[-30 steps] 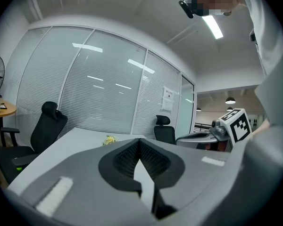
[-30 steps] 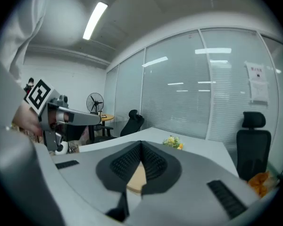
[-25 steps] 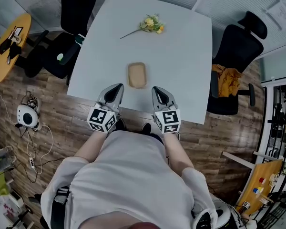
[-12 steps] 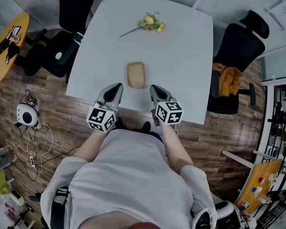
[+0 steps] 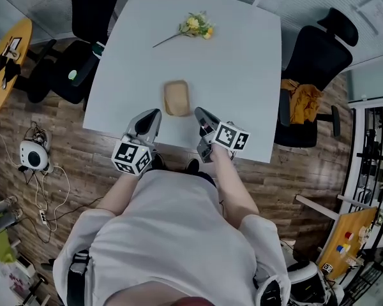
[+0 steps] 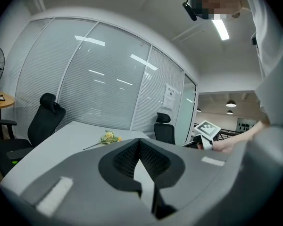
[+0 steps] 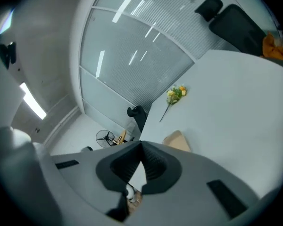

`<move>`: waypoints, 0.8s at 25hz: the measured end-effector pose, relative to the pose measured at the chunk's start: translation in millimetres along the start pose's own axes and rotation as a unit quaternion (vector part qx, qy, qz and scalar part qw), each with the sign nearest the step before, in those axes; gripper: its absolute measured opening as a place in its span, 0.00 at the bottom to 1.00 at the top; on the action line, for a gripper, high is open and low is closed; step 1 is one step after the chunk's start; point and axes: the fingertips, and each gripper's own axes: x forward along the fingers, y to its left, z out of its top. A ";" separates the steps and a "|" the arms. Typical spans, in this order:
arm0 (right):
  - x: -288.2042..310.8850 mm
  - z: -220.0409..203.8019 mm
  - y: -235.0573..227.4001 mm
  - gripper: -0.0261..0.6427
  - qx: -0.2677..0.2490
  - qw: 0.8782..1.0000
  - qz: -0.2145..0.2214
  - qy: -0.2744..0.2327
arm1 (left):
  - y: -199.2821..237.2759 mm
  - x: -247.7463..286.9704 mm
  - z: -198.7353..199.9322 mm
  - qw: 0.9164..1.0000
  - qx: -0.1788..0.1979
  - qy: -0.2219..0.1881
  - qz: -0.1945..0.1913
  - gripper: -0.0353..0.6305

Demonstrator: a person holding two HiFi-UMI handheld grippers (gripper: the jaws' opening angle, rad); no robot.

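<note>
A tan shallow tray (image 5: 176,98) lies on the white table (image 5: 242,75) near its front edge, and a small bunch of yellow flowers (image 5: 193,25) lies at the far side. My left gripper (image 5: 154,113) hovers at the front edge, just left of the tray, shut and empty. My right gripper (image 5: 198,112) is just right of the tray, rolled sideways, also shut and empty. The left gripper view shows the shut left gripper (image 6: 139,141), the flowers (image 6: 108,137) and the right gripper's marker cube (image 6: 207,128). The right gripper view shows the shut right gripper (image 7: 141,146), the tray (image 7: 177,140) and the flowers (image 7: 175,94).
Black office chairs stand left (image 5: 89,5) and right (image 5: 319,43) of the table, with an orange cloth (image 5: 301,101) on the right one. A round wooden side table (image 5: 6,50) and a white device with cables (image 5: 33,155) are at the left. Glass walls with blinds lie beyond.
The right gripper has rolled and tipped, so its view now looks down on the table, tray and flowers. The left gripper has barely moved; both stay shut.
</note>
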 end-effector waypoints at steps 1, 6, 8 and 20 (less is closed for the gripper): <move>0.3 -0.7 -4.0 0.05 0.024 1.000 0.005 0.001 | -0.9 1.6 -0.7 1.000 -0.001 0.001 0.000 0.06; 6.5 -3.1 -13.3 0.05 0.086 0.996 0.023 0.005 | -0.8 2.8 -3.8 1.000 -0.003 0.007 -0.001 0.06; 9.0 -4.6 -17.1 0.05 0.104 0.994 0.029 0.008 | -0.1 3.5 -5.8 1.000 -0.004 0.009 0.000 0.06; 17.1 -1.9 -46.4 0.05 0.181 0.981 0.066 -0.019 | 2.6 7.4 -8.0 1.000 -0.004 0.016 0.010 0.06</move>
